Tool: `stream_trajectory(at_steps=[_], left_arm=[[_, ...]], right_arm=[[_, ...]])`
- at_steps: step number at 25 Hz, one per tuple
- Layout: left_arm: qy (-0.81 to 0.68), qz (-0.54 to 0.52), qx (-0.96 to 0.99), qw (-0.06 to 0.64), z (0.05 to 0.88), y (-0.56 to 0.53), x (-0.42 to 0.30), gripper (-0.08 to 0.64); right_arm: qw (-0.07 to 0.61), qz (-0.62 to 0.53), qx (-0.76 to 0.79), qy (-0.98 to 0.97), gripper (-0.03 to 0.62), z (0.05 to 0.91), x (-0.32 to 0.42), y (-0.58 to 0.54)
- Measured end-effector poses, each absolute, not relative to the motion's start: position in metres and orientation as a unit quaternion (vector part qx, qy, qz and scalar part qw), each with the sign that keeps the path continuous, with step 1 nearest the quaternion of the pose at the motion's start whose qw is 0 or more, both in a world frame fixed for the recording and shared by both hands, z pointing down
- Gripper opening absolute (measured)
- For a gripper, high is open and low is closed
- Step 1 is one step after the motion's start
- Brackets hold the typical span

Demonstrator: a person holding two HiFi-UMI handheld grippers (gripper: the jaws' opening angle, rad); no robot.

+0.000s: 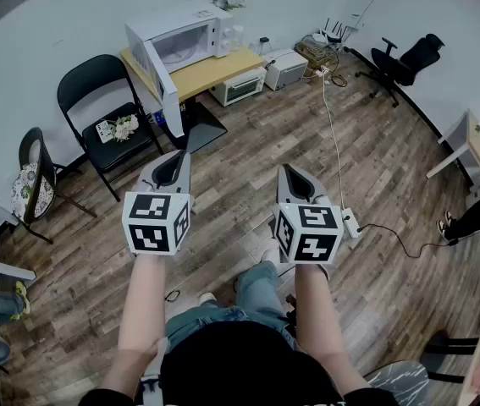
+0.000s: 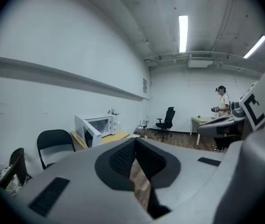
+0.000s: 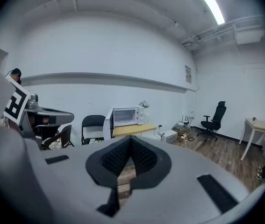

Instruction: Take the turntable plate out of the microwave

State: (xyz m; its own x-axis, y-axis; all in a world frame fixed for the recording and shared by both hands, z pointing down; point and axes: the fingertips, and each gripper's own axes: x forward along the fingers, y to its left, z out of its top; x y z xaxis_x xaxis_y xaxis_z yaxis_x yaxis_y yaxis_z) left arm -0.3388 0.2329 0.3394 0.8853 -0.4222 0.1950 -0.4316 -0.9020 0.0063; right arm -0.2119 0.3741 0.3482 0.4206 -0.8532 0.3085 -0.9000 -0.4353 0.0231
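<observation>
**Turntable plate:** not made out in any view. I judged that it lay inside the microwave (image 1: 190, 34), too far off to show.

**Microwave:** white, on the yellow counter (image 1: 210, 68) by the wall, with its door (image 1: 160, 81) swung open. It was well apart from me.

**Step in hand, as I judged it:** the approach across the wood floor (image 1: 248, 150).

**Doing it well:** I needed to come in square to the open cavity, clear of the door's edge and of the black chair (image 1: 104, 100) beside the counter. The jaws should part only at the cavity, take the plate by its rim and lift it level.

**Left gripper (image 1: 172, 163):** jaws clenched on nothing.

**Right gripper (image 1: 297, 180):** the same, empty.

**Pose:** my 2 forearms reached forward side by side. Both grippers tipped slightly downward and aimed toward the microwave.
</observation>
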Motion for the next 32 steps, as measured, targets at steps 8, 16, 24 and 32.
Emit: stream_trajectory(at_steps=[8, 16, 24, 32], left_arm=[[-0.219, 0.093, 0.971, 0.018, 0.340, 0.244, -0.353, 0.011], [-0.209, 0.085, 0.973, 0.055, 0.343, 0.239, -0.342, 0.378], [-0.217, 0.105, 0.969, 0.058, 0.355, 0.223, -0.309, 0.426], [-0.230, 0.123, 0.963, 0.063, 0.364, 0.180, -0.245, 0.426]], right_arm=[[0.081, 0.109, 0.837, -0.531, 0.015, 0.345, -0.227, 0.382], [0.083, 0.124, 0.833, -0.533, 0.327, 0.352, -0.223, 0.371], [0.066, 0.132, 0.840, -0.521, 0.348, 0.357, -0.187, 0.362], [0.074, 0.153, 0.829, -0.533, 0.348, 0.369, -0.122, 0.317]])
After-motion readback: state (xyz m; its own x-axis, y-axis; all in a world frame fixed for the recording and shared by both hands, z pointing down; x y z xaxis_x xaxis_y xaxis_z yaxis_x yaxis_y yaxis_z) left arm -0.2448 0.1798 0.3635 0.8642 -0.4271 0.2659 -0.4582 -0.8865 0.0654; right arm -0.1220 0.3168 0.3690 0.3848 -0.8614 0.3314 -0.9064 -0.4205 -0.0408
